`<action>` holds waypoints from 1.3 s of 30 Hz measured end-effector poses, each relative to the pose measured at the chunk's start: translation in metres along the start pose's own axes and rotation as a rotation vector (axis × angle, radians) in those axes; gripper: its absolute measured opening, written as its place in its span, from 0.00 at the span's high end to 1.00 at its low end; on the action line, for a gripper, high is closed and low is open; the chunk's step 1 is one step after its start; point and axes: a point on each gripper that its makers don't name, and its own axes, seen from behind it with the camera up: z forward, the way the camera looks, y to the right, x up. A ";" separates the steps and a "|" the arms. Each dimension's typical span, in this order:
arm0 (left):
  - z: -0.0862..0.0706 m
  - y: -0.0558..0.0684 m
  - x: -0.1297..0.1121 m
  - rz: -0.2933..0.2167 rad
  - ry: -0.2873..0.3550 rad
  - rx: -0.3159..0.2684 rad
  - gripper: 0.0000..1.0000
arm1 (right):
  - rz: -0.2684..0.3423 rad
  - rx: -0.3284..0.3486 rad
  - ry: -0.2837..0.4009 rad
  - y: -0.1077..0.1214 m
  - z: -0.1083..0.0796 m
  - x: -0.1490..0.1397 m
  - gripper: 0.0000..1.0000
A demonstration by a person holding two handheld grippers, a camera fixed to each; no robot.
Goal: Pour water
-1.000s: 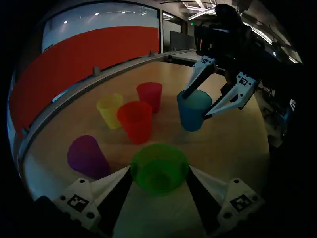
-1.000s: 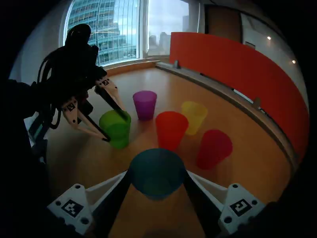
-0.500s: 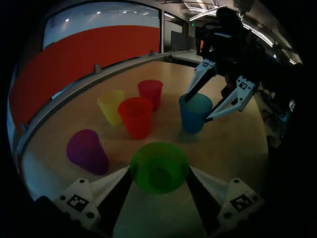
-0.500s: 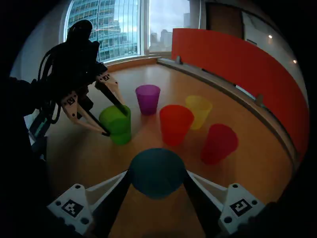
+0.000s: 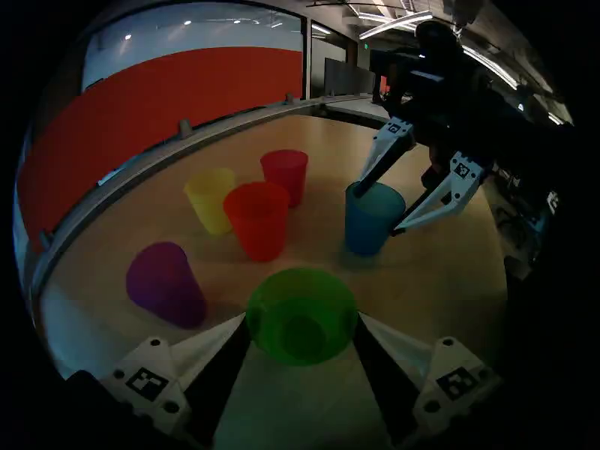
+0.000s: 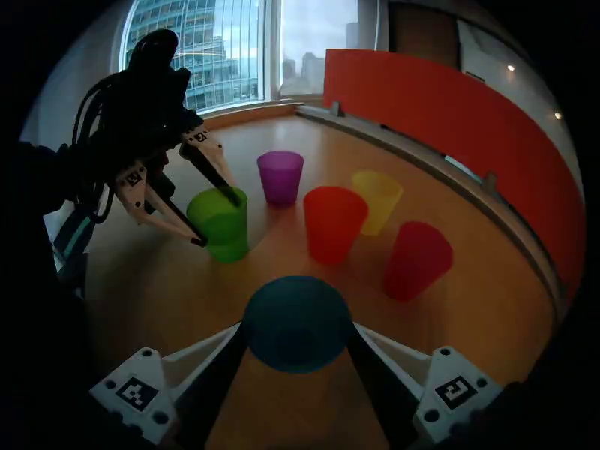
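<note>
My left gripper (image 5: 302, 330) is shut on a green cup (image 5: 301, 315), held upright just above the wooden table (image 5: 442, 270). In the right gripper view the same green cup (image 6: 220, 223) sits between the left gripper's fingers (image 6: 212, 202). My right gripper (image 6: 298, 337) is shut on a blue cup (image 6: 297, 322), also upright and low over the table. The left gripper view shows that blue cup (image 5: 372, 218) held by the right gripper (image 5: 375, 210) at the far right.
Four loose cups stand on the table: purple (image 5: 163, 283), yellow (image 5: 211, 199), orange (image 5: 259, 220) and red (image 5: 284, 175). A red partition wall (image 5: 150, 112) runs along the table's far edge. Windows (image 6: 217, 52) lie behind the left gripper.
The blue cup has come down and sits lower and more level than a second ago. The green cup has barely moved.
</note>
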 end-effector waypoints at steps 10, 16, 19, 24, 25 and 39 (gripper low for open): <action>0.001 0.000 -0.004 -0.020 -0.017 -0.006 0.11 | -0.007 -0.013 -0.014 0.001 0.001 -0.007 0.05; 0.001 0.001 -0.009 -0.026 -0.030 -0.012 0.11 | 0.003 -0.017 -0.016 0.002 0.000 -0.009 0.00; 0.000 0.001 -0.010 -0.031 -0.032 -0.013 0.11 | 0.007 -0.019 -0.014 0.002 0.000 -0.009 0.00; -0.001 -0.001 -0.011 -0.038 -0.031 -0.007 0.11 | 0.015 -0.025 -0.009 0.003 -0.003 -0.010 0.00; -0.001 -0.001 -0.012 -0.037 -0.032 -0.005 0.11 | 0.015 -0.025 -0.008 0.003 -0.003 -0.011 0.00; -0.016 -0.006 -0.032 -0.050 -0.057 0.036 0.11 | 0.027 -0.049 -0.008 0.002 -0.019 -0.023 0.00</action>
